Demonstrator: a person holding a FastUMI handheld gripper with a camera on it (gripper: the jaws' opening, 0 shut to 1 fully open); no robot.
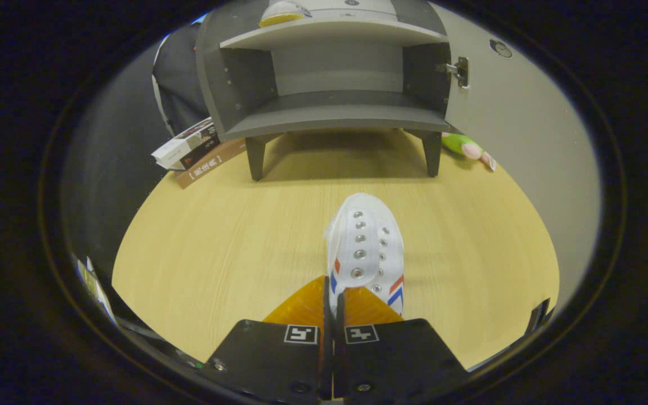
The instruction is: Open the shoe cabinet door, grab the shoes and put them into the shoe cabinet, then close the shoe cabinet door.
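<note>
Fingers of the gripper (333, 306) are pinched on the white shoe (366, 247), toe pointing straight ahead at the open cabinet (329, 112) by the table's (217, 242) far edge.

Even, fairly bright overhead light falls on the wooden table (217, 247), with a soft shadow beneath the shoe cabinet (329, 73). Fisheye bending curves the cabinet shelves and far edges. Focus is sharp mid-scene, slightly soft near the fingers (301, 360).
</note>
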